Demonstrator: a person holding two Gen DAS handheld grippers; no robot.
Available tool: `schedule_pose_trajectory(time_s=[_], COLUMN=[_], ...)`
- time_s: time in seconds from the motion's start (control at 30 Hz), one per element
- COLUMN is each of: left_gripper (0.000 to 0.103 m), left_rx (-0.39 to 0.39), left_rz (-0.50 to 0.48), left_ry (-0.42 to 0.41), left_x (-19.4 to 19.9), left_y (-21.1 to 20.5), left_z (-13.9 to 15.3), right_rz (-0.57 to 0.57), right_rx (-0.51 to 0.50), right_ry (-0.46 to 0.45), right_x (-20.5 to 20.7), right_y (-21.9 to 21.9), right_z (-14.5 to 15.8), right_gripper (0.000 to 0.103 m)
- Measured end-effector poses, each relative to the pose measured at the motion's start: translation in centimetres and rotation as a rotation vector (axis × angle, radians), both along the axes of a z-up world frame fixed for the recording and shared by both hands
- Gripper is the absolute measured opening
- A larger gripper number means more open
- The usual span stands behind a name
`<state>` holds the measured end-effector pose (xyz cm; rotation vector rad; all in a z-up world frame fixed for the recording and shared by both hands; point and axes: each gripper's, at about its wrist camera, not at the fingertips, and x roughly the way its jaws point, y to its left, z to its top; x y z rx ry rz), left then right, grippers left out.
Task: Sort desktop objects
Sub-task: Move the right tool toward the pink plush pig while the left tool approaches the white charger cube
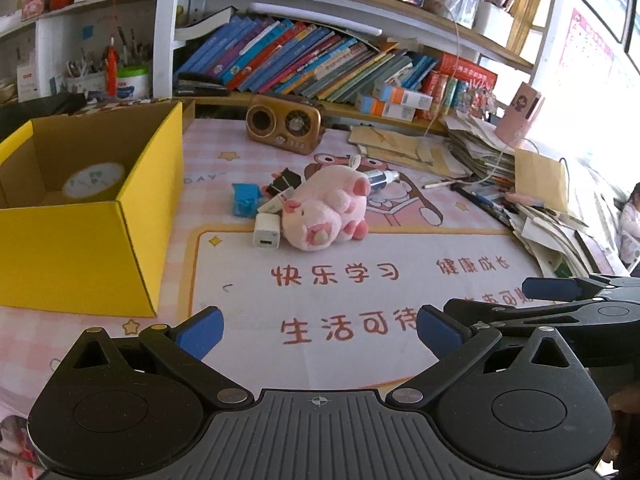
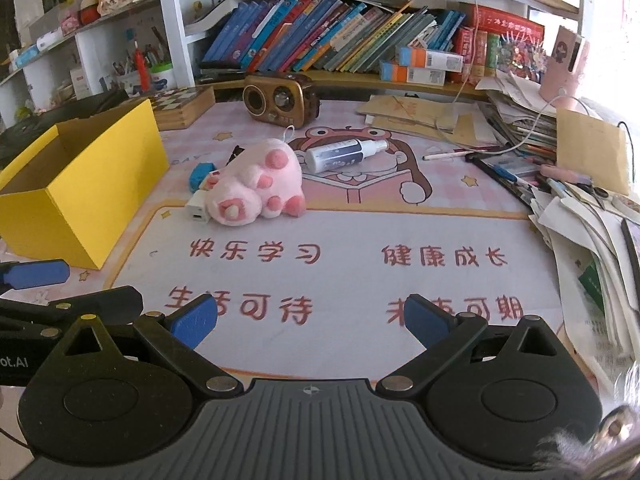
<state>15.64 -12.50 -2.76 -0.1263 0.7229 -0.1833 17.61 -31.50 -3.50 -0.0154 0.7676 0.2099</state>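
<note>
- The left gripper (image 1: 319,330) hung low in the bottom of its own view, its blue-padded fingers (image 1: 202,330) spread wide with nothing between them, over the printed mat (image 1: 360,300) that covered the surface.
- The right gripper (image 2: 312,320) sat likewise at the bottom of its view, fingers apart and empty; in the left wrist view it showed at the lower right edge, just beside the left gripper.
- A yellow cardboard box (image 1: 80,248) stood open at the left of the frame, with a round white lid-like item (image 1: 94,180) lying on its floor.
- A pink plush pig (image 1: 326,210) lay on its side near the middle of the mat, well apart from both grippers.
- A white charger cube (image 1: 267,234) touched the pig's left side; a small blue item (image 1: 245,199) lay just behind it, and a black binder clip (image 1: 286,182) lay further back.
- A white spray bottle (image 2: 344,155) lay flat just right of the pig, in the upper middle of the right wrist view.
- A brown retro radio (image 1: 285,123) stood upright at the back, below a shelf of leaning books (image 1: 304,60).
- Loose papers (image 2: 592,240) and pens were heaped along the right edge.
</note>
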Motion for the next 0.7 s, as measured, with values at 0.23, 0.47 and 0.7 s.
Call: schedule_pose_trajectory(time_s=[0.23,0.47,0.7], left_gripper=[0.103,0.103,0.103], left_rx=[0.014,0.033,0.050], left_rz=[0.052,0.089,0.117], left_ry=[0.011,0.008,-0.005], left_x=[1.1,1.6,2.2], left_y=[-1.4,-2.4,-3.0], left_z=[-0.2,-0.1,0.0], right_rz=[0.048,0.078,0.099], right_rx=[0.013,0.037,0.061], right_ry=[0.006,0.003,-0.009], right_x=[2.2,3.8,4.8], right_y=[-1.6,-2.9,-3.5], right_z=[-0.3,-0.5,-0.3], right_gripper=[0.100,0.100,0.100])
